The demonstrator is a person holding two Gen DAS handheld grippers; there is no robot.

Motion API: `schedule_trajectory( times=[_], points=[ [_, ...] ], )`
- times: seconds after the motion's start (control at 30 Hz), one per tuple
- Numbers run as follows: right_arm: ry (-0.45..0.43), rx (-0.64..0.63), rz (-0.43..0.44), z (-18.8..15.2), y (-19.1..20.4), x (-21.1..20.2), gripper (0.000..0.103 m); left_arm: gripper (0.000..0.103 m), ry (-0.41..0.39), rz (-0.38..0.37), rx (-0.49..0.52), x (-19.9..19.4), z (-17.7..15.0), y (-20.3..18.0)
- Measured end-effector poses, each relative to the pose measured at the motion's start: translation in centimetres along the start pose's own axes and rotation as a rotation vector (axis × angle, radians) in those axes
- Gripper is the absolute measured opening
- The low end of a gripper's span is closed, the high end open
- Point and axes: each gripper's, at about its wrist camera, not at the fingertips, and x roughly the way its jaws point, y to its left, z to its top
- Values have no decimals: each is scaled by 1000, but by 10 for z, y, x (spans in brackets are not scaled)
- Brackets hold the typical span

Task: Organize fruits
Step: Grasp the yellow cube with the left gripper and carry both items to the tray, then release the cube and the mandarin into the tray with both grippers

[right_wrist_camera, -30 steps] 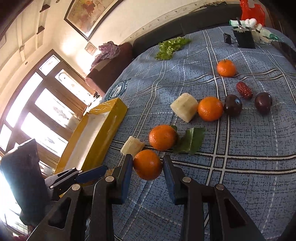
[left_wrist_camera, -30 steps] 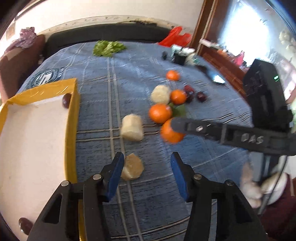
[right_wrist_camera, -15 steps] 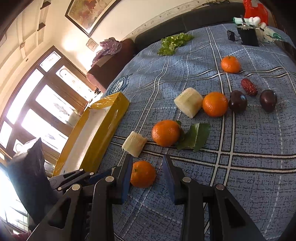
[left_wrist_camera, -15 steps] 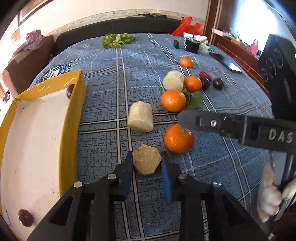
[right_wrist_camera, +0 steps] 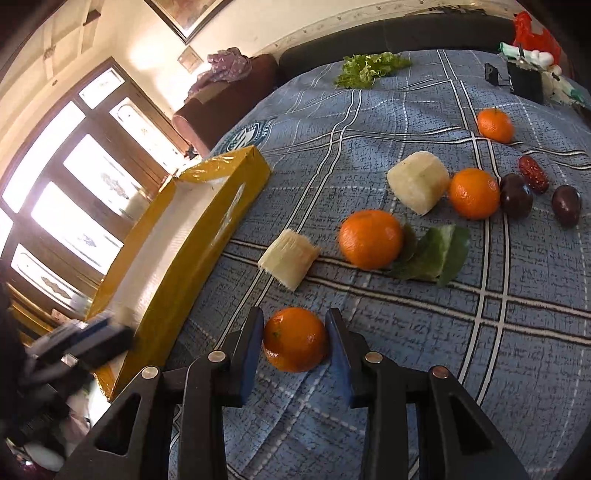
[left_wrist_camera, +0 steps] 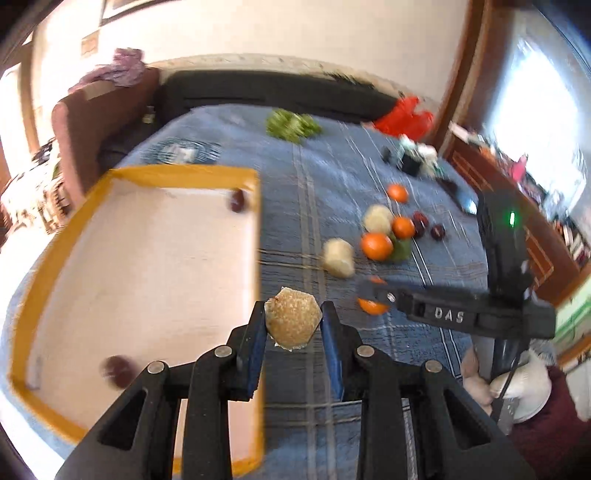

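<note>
home living room, dark sofa (right_wrist_camera: 388, 33), framed picture (right_wrist_camera: 177, 14), wooden-framed windows (right_wrist_camera: 74, 177)

The left tool (left_wrist_camera: 293, 325) grips a tan, six-sided peeled chunk (left_wrist_camera: 293, 322) between its blue pads, lifted clear of the blue plaid cloth (left_wrist_camera: 317, 177) beside the right wall of the yellow tray (left_wrist_camera: 177, 177). Two dark round fruits lie in the tray, one in the far right corner (left_wrist_camera: 236, 201), one near the front left (left_wrist_camera: 117, 370). To the right, the other tool (left_wrist_camera: 373, 299) reaches in around an orange (left_wrist_camera: 370, 306). Farther back sit a pale chunk (left_wrist_camera: 338, 257), another orange (left_wrist_camera: 376, 246) by a green leaf (left_wrist_camera: 400, 249), a second pale chunk (left_wrist_camera: 377, 218), two smaller oranges (left_wrist_camera: 403, 227) (left_wrist_camera: 397, 192), two dark fruits (left_wrist_camera: 421, 220) (left_wrist_camera: 437, 232) and lettuce (left_wrist_camera: 291, 125).
</note>
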Motion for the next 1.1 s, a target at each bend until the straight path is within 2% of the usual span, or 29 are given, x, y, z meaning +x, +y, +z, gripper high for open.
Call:
schedule_trajectory(
  times=[0.17, 0.33, 0.43, 0.53, 0.7, 0.73, 0.8, 0.9, 0.97, 1.1],
  points=[
    [-17, -12, 10, -1, 27, -16, 38, 28, -76, 67, -70, -41, 3, 48],
    [-25, -91, 118, 15, 92, -25, 39, 28, -38, 148, -203, -41, -1, 113],
    [25, -151, 150, 19, 133, -2, 39, 28, 0, 163, -281, -31, -7, 146],
    [88, -217, 124, 15, 166, 33, 39, 28, 31, 165, -338, -21, -13, 171],
    [155, -269, 82, -2, 190, 73, 39, 28, 27, 160, -385, -19, -17, 195],
    [158, -273, 75, -2, 192, 78, 39, 30, 23, 158, -390, -21, -18, 195],
    [158, -276, 66, -3, 196, 83, 40, 47, 23, 146, -410, -23, -19, 196],
    [138, -283, 48, -4, 204, 82, 42, 58, -6, 111, -445, -34, -23, 198],
    [130, -276, 70, -4, 205, 78, 42, 64, -38, 99, -474, -46, -25, 198],
    [71, -279, 53, -1, 199, 52, 44, 79, -77, 90, -525, -63, -29, 195]
  ],
)
